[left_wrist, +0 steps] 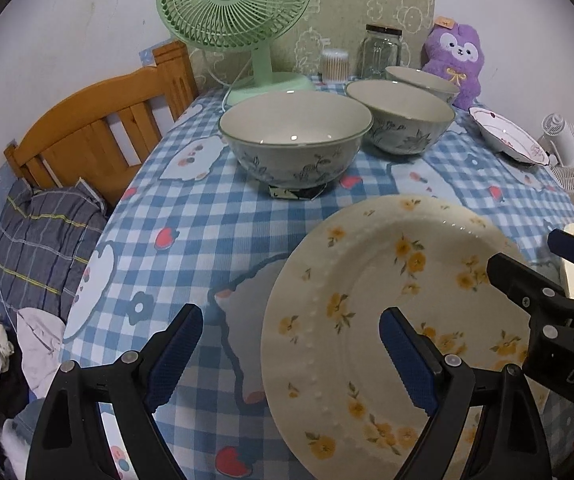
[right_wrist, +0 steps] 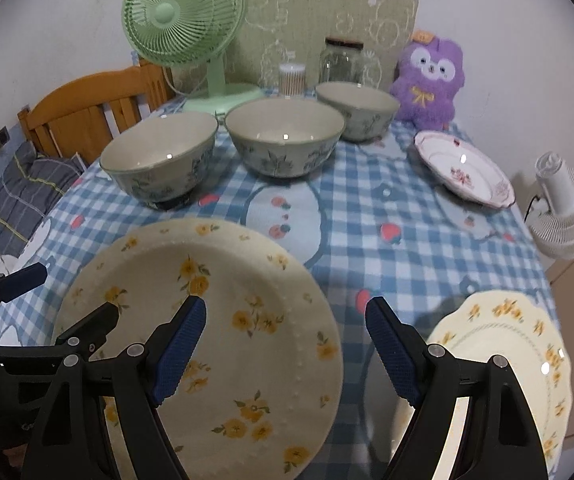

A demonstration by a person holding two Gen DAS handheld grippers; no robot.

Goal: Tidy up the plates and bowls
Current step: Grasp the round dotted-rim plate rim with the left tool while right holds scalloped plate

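Note:
A large cream plate with yellow flowers (left_wrist: pixel 399 280) (right_wrist: pixel 223 344) lies at the near edge of the checked tablecloth. My left gripper (left_wrist: pixel 293 360) is open and straddles the plate's left rim, with one finger over the plate and the other over the cloth. My right gripper (right_wrist: pixel 287 352) is open astride the plate's right rim. Each gripper also shows in the other's view: the right gripper (left_wrist: pixel 521 249) and the left gripper (right_wrist: pixel 80 288). Three blue-flowered bowls (right_wrist: pixel 159 160) (right_wrist: pixel 283 140) (right_wrist: pixel 359 112) stand in a row further back. A pink-flowered plate (right_wrist: pixel 463 168) and a scalloped cream plate (right_wrist: pixel 507 360) sit to the right.
A green fan (right_wrist: pixel 183 20), a glass jar (right_wrist: pixel 343 64), a cotton swab tub (right_wrist: pixel 291 78) and a purple plush toy (right_wrist: pixel 431 80) line the back of the table (right_wrist: pixel 387 216). A white fan (right_wrist: pixel 567 208) stands off the right edge. A wooden headboard (left_wrist: pixel 99 128) and bedding are on the left.

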